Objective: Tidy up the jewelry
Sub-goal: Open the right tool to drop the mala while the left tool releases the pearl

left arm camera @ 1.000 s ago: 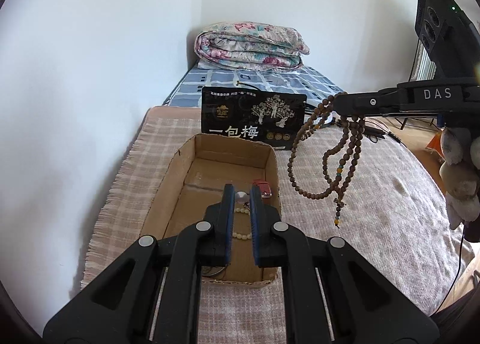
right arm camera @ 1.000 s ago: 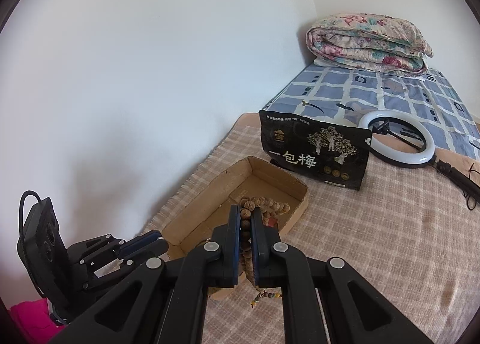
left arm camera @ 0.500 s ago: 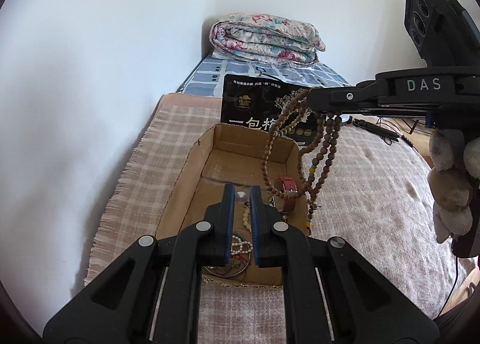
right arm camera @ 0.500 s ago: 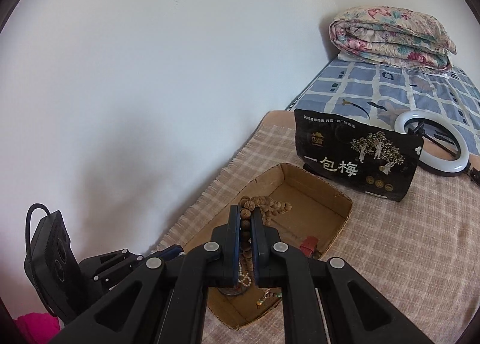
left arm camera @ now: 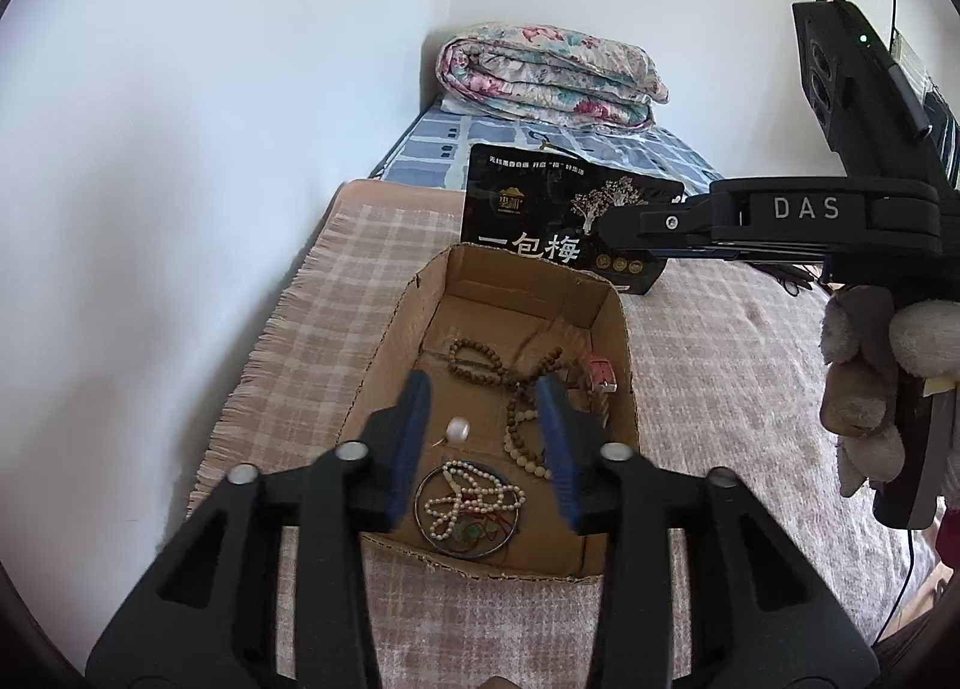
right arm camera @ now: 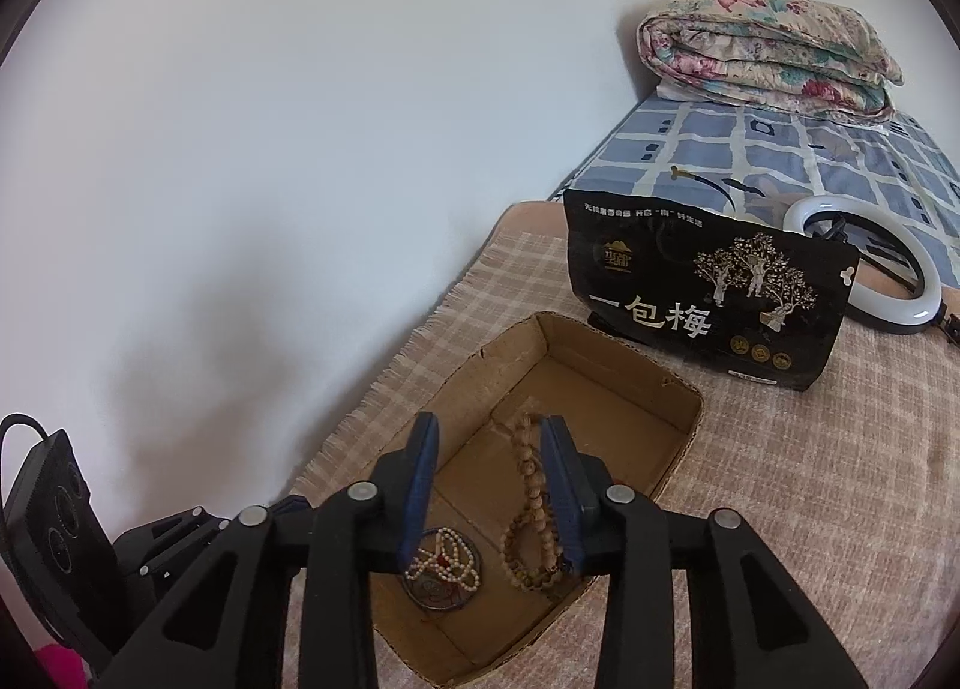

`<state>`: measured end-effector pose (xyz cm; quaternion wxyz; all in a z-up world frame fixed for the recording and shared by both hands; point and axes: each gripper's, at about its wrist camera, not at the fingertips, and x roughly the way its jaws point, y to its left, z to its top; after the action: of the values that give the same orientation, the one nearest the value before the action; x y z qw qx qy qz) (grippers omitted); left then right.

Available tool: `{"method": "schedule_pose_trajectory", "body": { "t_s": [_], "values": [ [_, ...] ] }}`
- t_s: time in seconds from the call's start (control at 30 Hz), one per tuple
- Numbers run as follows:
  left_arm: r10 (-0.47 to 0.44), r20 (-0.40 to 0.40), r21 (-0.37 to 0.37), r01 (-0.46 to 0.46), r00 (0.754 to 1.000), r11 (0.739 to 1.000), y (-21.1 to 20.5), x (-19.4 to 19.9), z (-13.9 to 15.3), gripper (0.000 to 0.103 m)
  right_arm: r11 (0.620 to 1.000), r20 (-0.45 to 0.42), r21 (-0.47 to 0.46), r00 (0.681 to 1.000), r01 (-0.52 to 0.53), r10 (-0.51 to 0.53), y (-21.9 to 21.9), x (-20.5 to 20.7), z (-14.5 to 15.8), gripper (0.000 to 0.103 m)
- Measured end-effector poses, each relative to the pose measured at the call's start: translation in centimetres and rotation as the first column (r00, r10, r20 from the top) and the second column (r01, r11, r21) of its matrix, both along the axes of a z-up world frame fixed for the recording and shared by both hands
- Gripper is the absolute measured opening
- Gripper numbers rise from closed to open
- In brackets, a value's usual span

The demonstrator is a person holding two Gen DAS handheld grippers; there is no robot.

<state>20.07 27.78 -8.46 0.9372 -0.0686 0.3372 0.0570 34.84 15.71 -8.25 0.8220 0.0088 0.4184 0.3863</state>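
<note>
Cardboard box [left arm camera: 384,353] on bed as landmark. Left gripper [left arm camera: 489,437] over near end, jaws just opened, spread; pearl strand [left arm camera: 474,500] below. Right gripper [right arm camera: 489,485] above box, jaws just opened, spread; wooden bead necklace [left arm camera: 510,371] inside box.

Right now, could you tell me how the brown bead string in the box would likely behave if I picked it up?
The brown bead string lies in loose curves in the box, so it would probably hang limp. Its loops cross, so it may tangle. The round beads might slip between pads.
</note>
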Motion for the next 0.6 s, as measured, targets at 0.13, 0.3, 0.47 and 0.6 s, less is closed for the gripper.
{"method": "schedule_pose_trajectory", "body": {
  "t_s": [0.13,0.3,0.47,0.6],
  "values": [
    [0.009,0.009,0.007,-0.009,1.000,1.000,0.0,-0.2,0.2,0.054,0.998,0.036,-0.035,0.998,0.046,-0.044,-0.3,0.1,0.0,0.075],
    [0.015,0.026,0.008,-0.015,1.000,1.000,-0.1,-0.7,0.8,0.065,0.993,0.075,-0.081,0.994,0.084,-0.078,-0.7,0.1,0.1,0.087],
    [0.020,0.037,0.015,-0.021,0.999,1.000,-0.3,-1.2,1.3,0.065,0.985,0.115,-0.121,0.988,0.120,-0.107,-1.1,-0.3,0.4,0.092],
    [0.023,0.045,0.018,-0.024,0.999,1.000,-0.6,-1.7,1.8,0.066,0.977,0.170,-0.149,0.977,0.151,-0.126,-1.5,-1.1,1.1,0.098]
  ]
}}
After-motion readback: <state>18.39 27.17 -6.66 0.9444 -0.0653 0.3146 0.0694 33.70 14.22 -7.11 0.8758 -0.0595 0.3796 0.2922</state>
